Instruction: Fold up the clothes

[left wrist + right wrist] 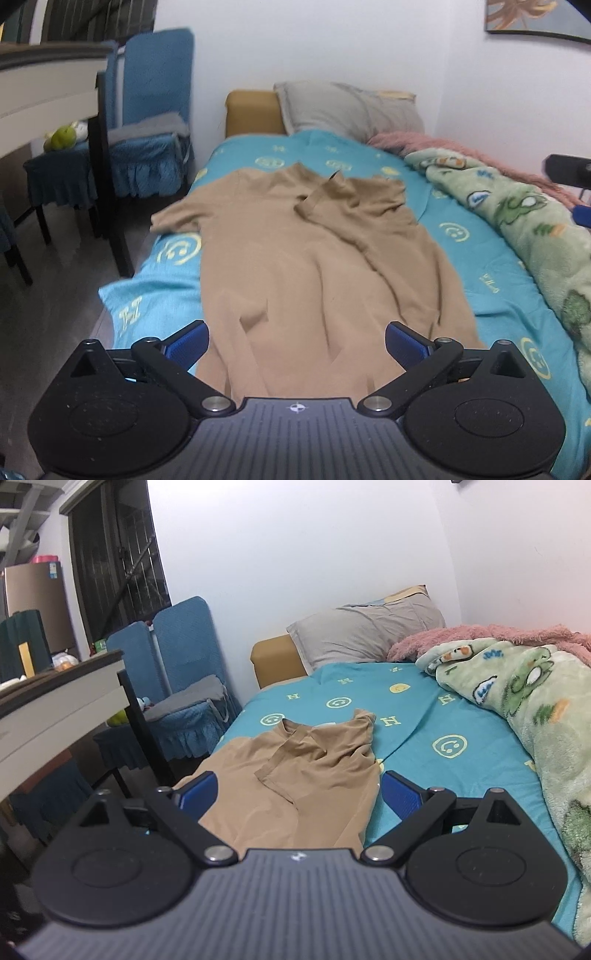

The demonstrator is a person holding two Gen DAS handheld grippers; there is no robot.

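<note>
On the bed (480, 258) there were one tan shirt (295, 258), one grey pillow (347, 107) and two blankets, one green (535, 229), one pink (443, 144), with two blue chairs (155, 92) beside it.

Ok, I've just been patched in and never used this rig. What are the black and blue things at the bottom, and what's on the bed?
Each picture comes from a camera on a handheld gripper, looking out along its two fingers. The black discs and blue pads are that gripper: the left gripper in one view, the right gripper in the other. Both are open and hold nothing. Ahead, a tan shirt lies spread on the teal sheet, one sleeve flipped across its chest. To the right lies a green blanket with a pink blanket behind it, and a grey pillow sits at the head.
</note>
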